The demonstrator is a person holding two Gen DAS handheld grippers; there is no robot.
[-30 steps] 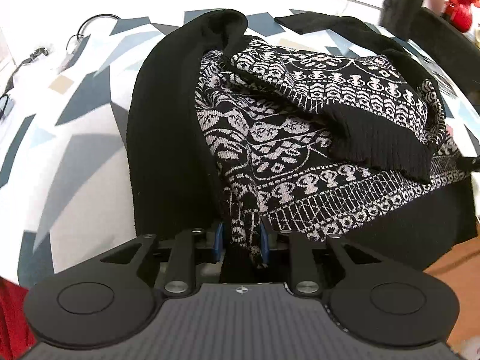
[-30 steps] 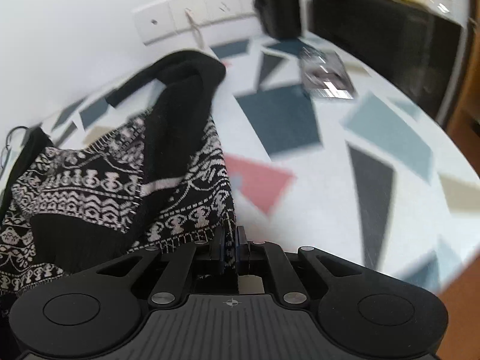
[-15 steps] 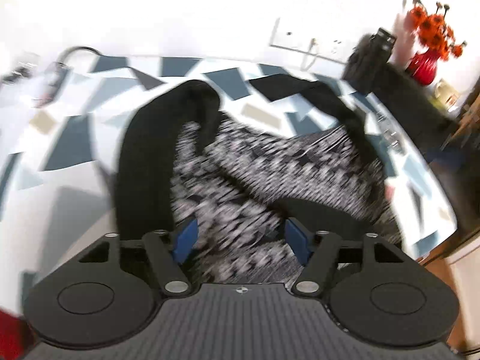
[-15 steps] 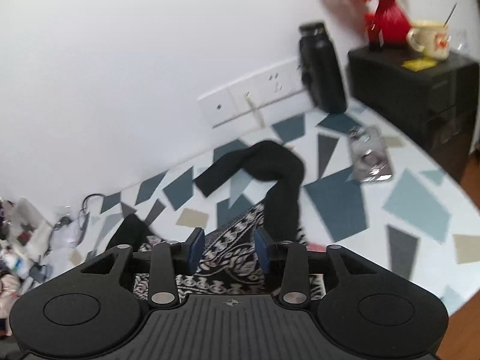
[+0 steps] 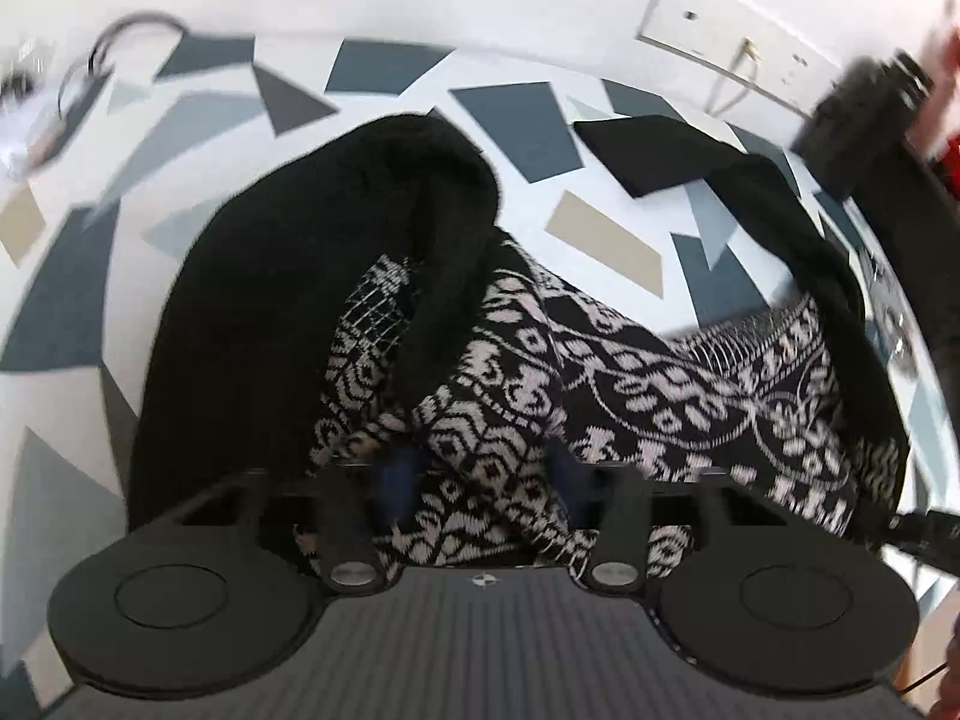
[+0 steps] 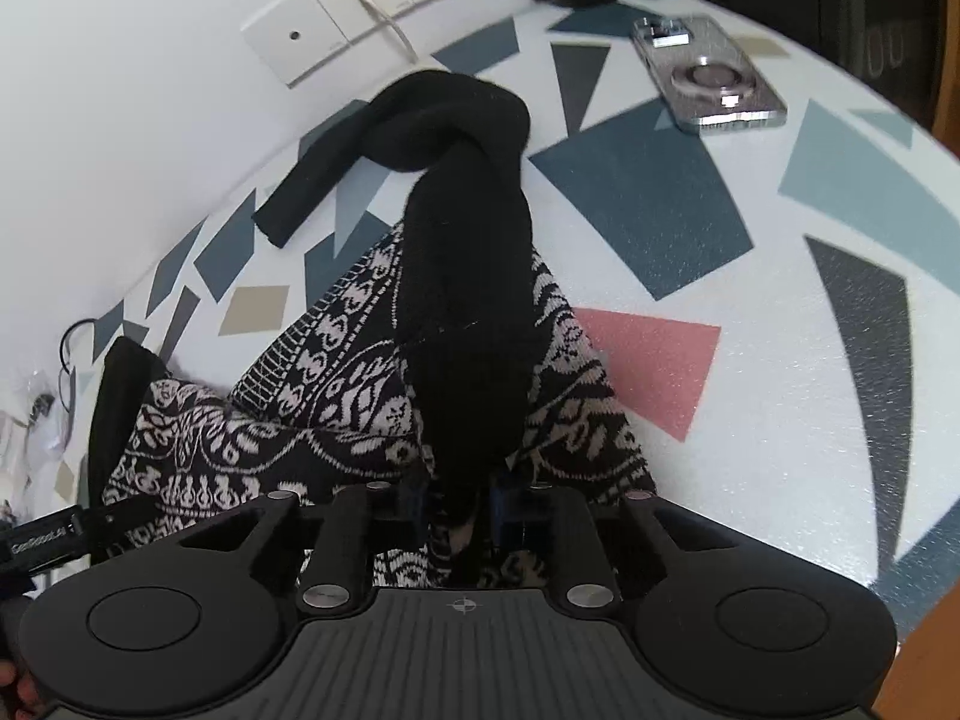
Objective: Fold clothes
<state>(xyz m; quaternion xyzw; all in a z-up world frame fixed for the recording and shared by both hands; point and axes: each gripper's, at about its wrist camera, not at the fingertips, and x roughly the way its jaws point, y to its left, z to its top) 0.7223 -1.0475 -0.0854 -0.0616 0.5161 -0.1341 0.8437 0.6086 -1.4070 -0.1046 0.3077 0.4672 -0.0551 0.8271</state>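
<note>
White wall (image 6: pixel 150 90), patterned table (image 6: pixel 750 360).

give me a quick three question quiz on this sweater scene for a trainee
1. True or false: the phone lies on top of the sweater.
2. What sits between the fingers of the left claw? A) patterned sweater fabric B) the phone C) nothing
3. What colour is the sleeve that runs up the middle of the right wrist view?

Key
1. False: it lies on the bare table, apart from the sweater.
2. A
3. Black
</note>
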